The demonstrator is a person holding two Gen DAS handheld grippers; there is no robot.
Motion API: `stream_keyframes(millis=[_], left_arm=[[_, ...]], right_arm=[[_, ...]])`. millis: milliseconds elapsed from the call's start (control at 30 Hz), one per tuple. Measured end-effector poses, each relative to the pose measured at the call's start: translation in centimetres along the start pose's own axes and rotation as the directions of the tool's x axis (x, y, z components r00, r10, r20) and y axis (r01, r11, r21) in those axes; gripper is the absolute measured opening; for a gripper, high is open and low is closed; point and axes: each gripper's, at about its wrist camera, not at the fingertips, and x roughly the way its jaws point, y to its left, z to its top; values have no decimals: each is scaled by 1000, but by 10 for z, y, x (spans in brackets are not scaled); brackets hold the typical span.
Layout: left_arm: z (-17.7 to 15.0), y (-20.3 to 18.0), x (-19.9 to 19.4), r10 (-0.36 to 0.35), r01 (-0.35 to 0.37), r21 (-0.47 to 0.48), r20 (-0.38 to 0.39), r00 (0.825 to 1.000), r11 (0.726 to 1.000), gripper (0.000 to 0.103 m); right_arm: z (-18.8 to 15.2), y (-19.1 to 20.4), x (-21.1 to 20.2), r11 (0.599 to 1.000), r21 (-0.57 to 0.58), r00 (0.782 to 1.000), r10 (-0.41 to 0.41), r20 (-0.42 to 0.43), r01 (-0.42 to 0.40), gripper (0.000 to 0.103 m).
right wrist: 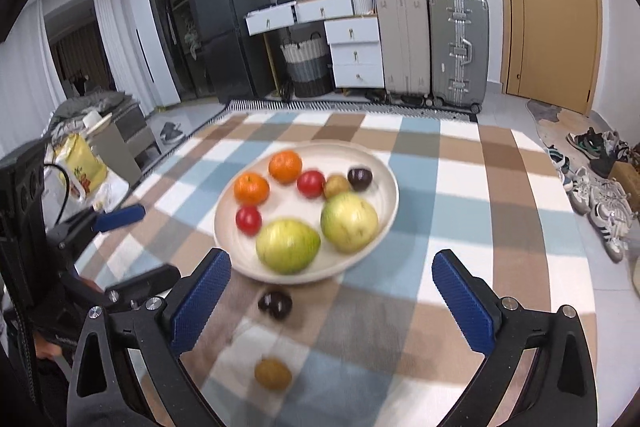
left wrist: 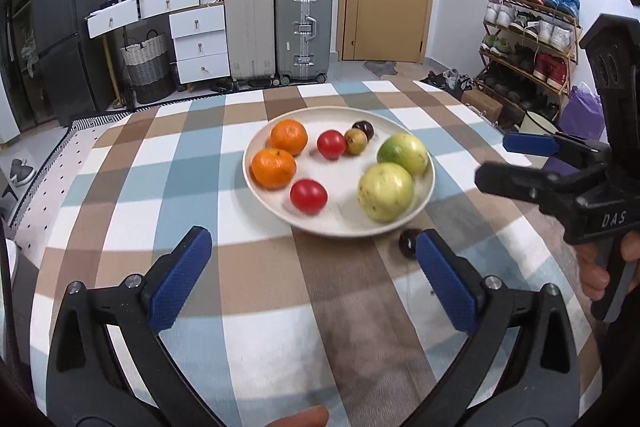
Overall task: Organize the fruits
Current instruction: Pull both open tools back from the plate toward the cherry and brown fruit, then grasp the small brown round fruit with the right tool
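The left gripper (left wrist: 312, 271) is hovering with jaws spread wide and nothing between them, short of the plate (right wrist: 384, 223), where oranges, tomatoes, two green-yellow fruits and two small fruits are lying. Just off the near rim a dark fruit (right wrist: 275, 303) is resting on the checked cloth (right wrist: 460, 195), a brown fruit (right wrist: 273, 373) lying nearer still. The right gripper (right wrist: 332, 295), equally spread and empty, is risking nudging these round fruits into rolling away, or bruising them by squeezing hard.
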Motion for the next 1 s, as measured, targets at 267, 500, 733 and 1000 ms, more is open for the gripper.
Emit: stream_keyframes(millis=[267,500,733,1000], left_arm=[[-26,-10,-13,-34,34,-17,-34,999,999,102],[-36,-22,-7,-48,48,5,-52,998,999,102],[-42,-26,4,-50,51,6,-84,995,999,102],[-42,-21,10,-69,67,-17,-99,993,998,102]], right_arm=[[-39,3,-7,999,-32,997,1,-76,-4,102],[-53,5,-1,993,-40,991,106,-85,-109,102],[-61,12,14,990,-92,985,88,-146,-102,87],[-69,18,27,986,-117,974,89,-208,-115,83]])
